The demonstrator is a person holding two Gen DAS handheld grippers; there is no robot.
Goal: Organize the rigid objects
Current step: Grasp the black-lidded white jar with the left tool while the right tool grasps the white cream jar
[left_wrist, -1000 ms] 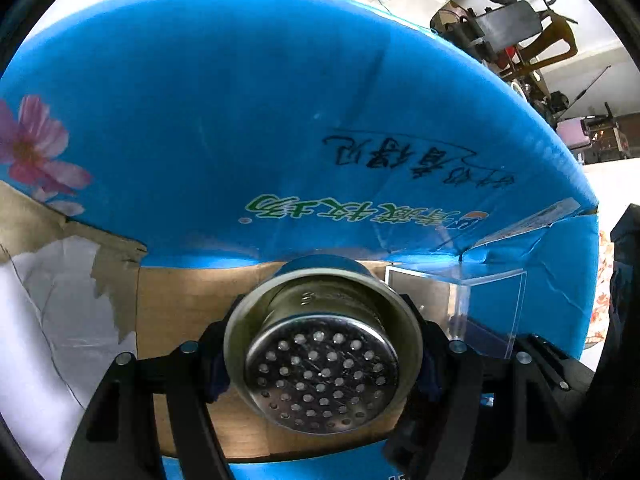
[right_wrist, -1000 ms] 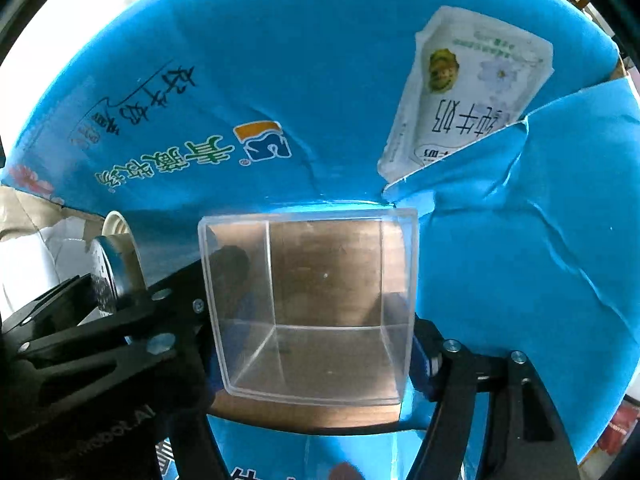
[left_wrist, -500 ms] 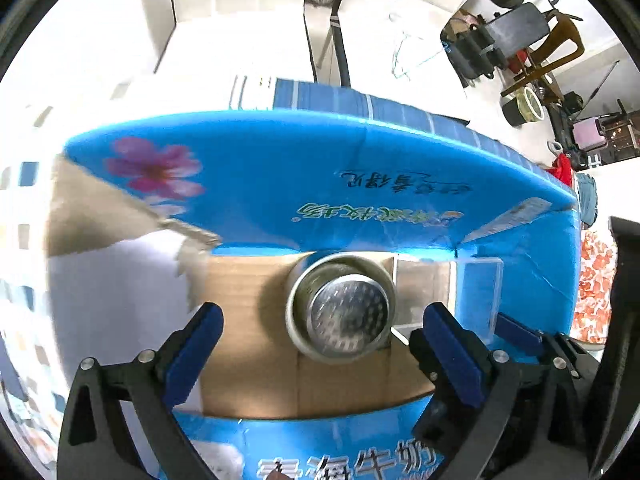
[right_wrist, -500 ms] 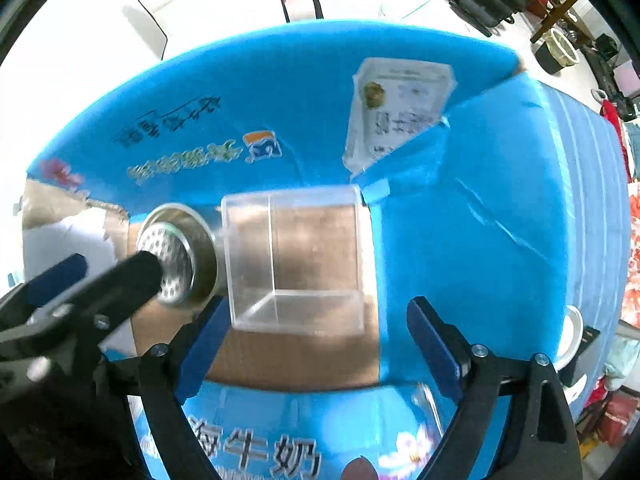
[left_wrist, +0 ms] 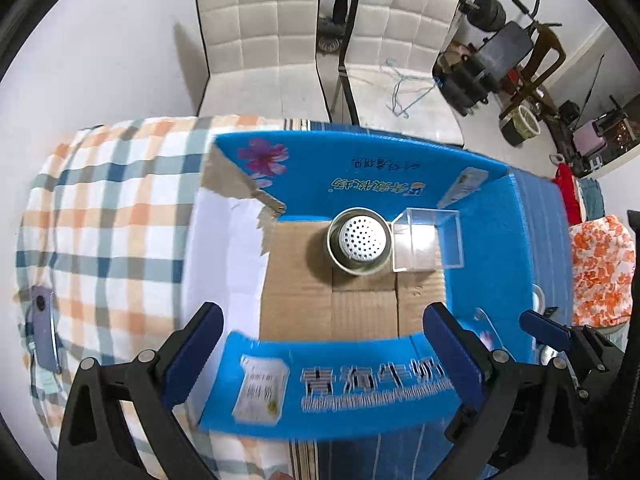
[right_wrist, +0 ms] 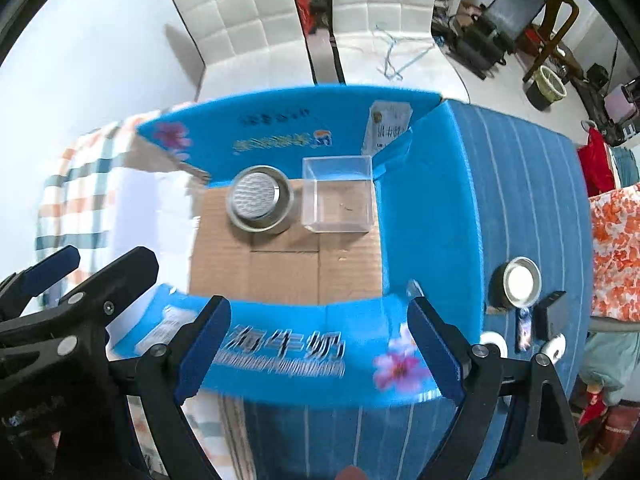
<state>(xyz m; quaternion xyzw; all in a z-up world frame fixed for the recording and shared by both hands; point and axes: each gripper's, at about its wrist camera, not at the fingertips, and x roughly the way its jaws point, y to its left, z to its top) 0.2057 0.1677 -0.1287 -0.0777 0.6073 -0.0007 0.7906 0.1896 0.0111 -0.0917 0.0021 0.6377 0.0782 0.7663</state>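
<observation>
A blue cardboard box [left_wrist: 360, 168] [right_wrist: 424, 216] stands open on the table. On its brown floor a perforated steel strainer cup [left_wrist: 359, 241] [right_wrist: 259, 199] sits beside a clear plastic cube box [left_wrist: 426, 239] [right_wrist: 337, 199], at the far side. My left gripper [left_wrist: 320, 344] is open and empty, above the box's near flap. My right gripper [right_wrist: 318, 338] is open and empty, also above the near flap. The left gripper shows at the lower left of the right wrist view.
A small steel dish [right_wrist: 522, 281], a black block [right_wrist: 550, 314] and small round pieces lie on the blue striped cloth right of the box. A purple phone [left_wrist: 43, 326] lies on the checked cloth at the left. Two white chairs [left_wrist: 260, 36] stand behind the table.
Both grippers opened, letting go of the strainer cup and the clear cube inside the box, then drew back and up out of the box.
</observation>
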